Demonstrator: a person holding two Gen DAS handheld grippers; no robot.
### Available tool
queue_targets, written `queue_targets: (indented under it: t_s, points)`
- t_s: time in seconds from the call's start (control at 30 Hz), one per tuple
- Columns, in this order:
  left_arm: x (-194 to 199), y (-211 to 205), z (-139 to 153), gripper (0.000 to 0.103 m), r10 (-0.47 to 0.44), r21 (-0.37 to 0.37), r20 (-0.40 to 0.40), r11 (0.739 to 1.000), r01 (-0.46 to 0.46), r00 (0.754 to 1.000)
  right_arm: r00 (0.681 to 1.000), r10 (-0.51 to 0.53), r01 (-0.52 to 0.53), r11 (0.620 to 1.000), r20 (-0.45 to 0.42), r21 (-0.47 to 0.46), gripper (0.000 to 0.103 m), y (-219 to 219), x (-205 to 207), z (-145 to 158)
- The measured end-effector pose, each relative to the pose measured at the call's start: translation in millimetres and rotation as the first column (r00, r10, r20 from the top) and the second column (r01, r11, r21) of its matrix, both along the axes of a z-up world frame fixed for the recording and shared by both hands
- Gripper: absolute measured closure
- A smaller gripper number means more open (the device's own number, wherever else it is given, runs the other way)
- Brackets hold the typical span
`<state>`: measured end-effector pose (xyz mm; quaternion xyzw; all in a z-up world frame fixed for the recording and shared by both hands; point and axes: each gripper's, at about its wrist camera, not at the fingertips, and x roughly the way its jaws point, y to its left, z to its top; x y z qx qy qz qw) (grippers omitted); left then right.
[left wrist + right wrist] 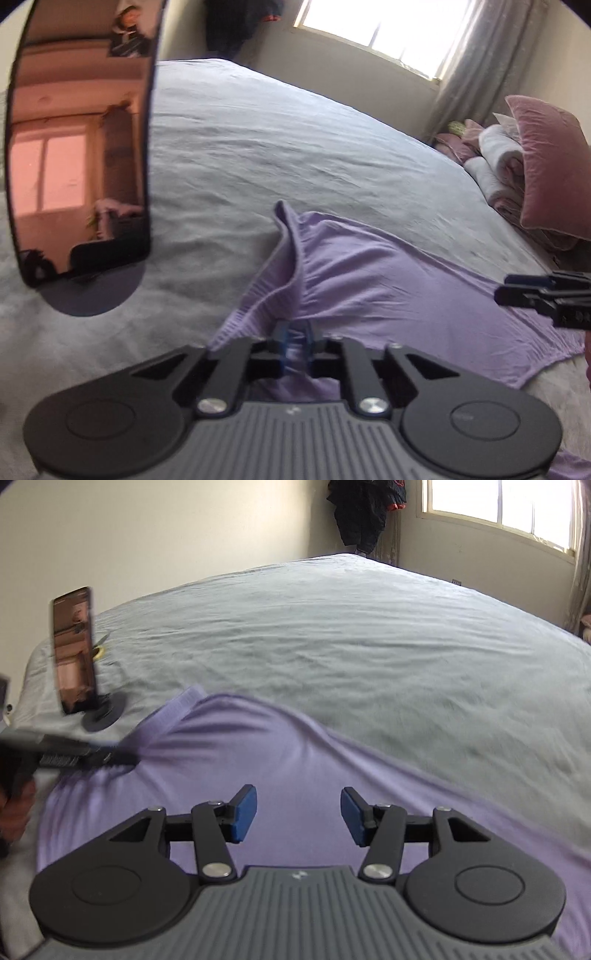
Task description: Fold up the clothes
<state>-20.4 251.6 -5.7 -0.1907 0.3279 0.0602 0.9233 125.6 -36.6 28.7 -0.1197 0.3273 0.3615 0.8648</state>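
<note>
- Your left gripper (293, 341) was clenched on a ribbed edge of the lilac garment (388, 291), the blue pads pressed together with cloth bunched between them; a fold stood up from the pinch in a soft ridge.
- Your right gripper (297, 818) was released, its blue pads (243, 814) well apart and hovering over the smooth body of the same garment (295, 760), touching nothing that I could make out.
- The garment lay spread on the near part of the bed (369, 635), one side lifted toward your left gripper.
- By my judgement it would handle as light, thin, stretchy knit: limp, prone to sag and drag, not slippery and not fragile. It creased in fine radiating lines at the pinch, so it would likely follow a pull readily.
- The best holds looked to be the ribbed band or a hem corner, where the cloth is doubled; the flat middle offered the open pads little to bite.
- The grey bedcover was matte and finely wrinkled, probably grippy enough to hold a fold.
- A phone on a round stand (75, 650) stood upright on the bed beside the garment.
- Pink pillows (546, 166) and rolled bedding sat farther off, near the curtained window (380, 26).
</note>
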Motion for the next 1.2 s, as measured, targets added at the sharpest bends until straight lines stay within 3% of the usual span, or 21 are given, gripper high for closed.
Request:
queue_targets:
  t_s: [0.3, 0.7, 0.8, 0.83, 0.87, 1.0, 1.2]
  points:
    - [4, 3, -2, 0.1, 0.018, -0.005, -0.015, 1.0, -0.018, 1.0, 1.0, 0.005, -0.002, 0.996, 0.031, -0.084, 0.048, 65, 58, -15]
    - [9, 7, -2, 0.1, 0.048, -0.05, -0.049, 0.997, -0.05, 0.998, 0.995, -0.082, 0.074, 0.986, -0.05, -0.147, 0.049, 72, 88, -31]
    - [9, 4, -1, 0.1, 0.043, -0.026, -0.054, 0.999, -0.045, 0.998, 0.992, -0.096, 0.084, 0.987, -0.08, -0.139, 0.076, 75, 87, -29]
    - [10, 3, -1, 0.1, 0.041, -0.018, -0.055, 0.999, -0.043, 0.998, 0.991, -0.094, 0.081, 0.987, -0.09, -0.142, 0.092, 78, 85, -27]
    - [10, 2, -1, 0.1, 0.04, -0.01, -0.055, 0.999, -0.041, 0.998, 0.991, -0.093, 0.078, 0.985, -0.092, -0.153, 0.099, 81, 83, -26]
    - [10, 3, -2, 0.1, 0.036, -0.002, -0.051, 0.999, -0.036, 0.998, 0.995, -0.079, 0.066, 0.978, -0.057, -0.2, 0.1, 86, 67, -16]
    - [8, 8, -3, 0.1, 0.03, -0.025, -0.044, 0.999, -0.031, 0.999, 0.998, -0.069, 0.065, 0.98, -0.013, -0.187, 0.1, 76, 42, 15]
